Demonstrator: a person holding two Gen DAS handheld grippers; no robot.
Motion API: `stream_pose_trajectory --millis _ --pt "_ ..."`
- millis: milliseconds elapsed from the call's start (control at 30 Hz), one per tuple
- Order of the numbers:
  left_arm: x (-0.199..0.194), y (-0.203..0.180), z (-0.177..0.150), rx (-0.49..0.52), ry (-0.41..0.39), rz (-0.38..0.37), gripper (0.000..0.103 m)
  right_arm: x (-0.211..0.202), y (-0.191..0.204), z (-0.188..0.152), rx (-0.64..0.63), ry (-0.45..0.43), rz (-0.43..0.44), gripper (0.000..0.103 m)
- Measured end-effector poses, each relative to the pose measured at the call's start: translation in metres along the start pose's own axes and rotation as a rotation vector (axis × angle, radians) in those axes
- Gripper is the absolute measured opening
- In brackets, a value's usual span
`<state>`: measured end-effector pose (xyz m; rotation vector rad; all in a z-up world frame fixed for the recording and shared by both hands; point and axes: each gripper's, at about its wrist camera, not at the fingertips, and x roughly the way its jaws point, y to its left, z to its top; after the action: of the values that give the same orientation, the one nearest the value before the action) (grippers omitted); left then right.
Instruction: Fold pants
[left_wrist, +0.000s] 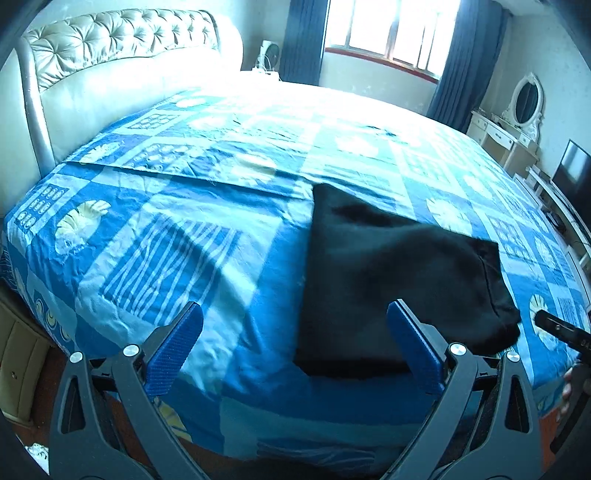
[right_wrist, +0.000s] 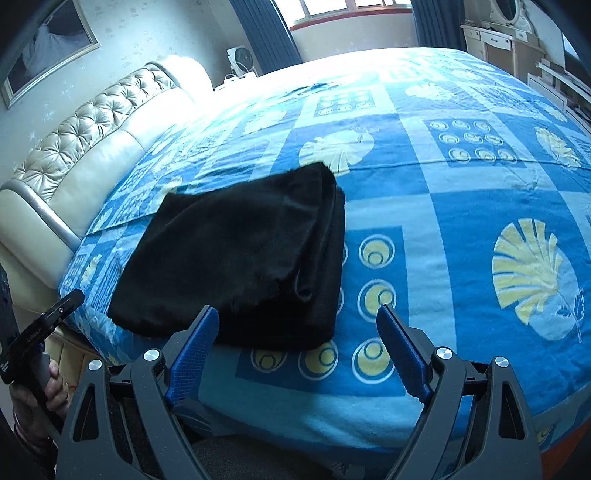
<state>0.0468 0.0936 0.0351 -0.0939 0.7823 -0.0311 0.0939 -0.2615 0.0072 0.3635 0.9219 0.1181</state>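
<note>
black pants (right_wrist: 236, 254) lie folded in compact stack on bed (right_wrist: 461, 206), near its front edge. left gripper (left_wrist: 295, 343) and right gripper (right_wrist: 299, 343) above bed, fingers wide, holding nothing. folding judged near complete; next move: check or square stack edges.

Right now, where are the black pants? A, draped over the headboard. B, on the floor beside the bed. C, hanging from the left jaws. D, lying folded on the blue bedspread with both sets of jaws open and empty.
D: the black pants lie as a folded bundle on the blue bedspread, while the left gripper and right gripper each show open jaws with nothing clamped between them.
</note>
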Motion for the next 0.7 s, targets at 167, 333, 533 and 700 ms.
stream_pose_trajectory --millis 167,333,533,700 --pt "0.083 0.05 0.074 -0.013 -0.015 0.067 0.1 0.057 -0.023 0.114 -0.029 -0.11 -0.069 0.086" --pt "0.185 0.087 0.107 -0.045 0.045 0.147 0.1 0.152 -0.046 0.211 -0.007 -0.181 -0.19 0.086" --pt "0.244 0.116 0.097 -0.102 0.137 0.199 0.1 0.253 -0.051 0.257 -0.006 -0.134 -0.254 0.086" --pt "0.242 0.109 0.095 -0.069 0.138 0.234 0.101 0.304 -0.055 0.241 0.002 -0.016 -0.301 0.095"
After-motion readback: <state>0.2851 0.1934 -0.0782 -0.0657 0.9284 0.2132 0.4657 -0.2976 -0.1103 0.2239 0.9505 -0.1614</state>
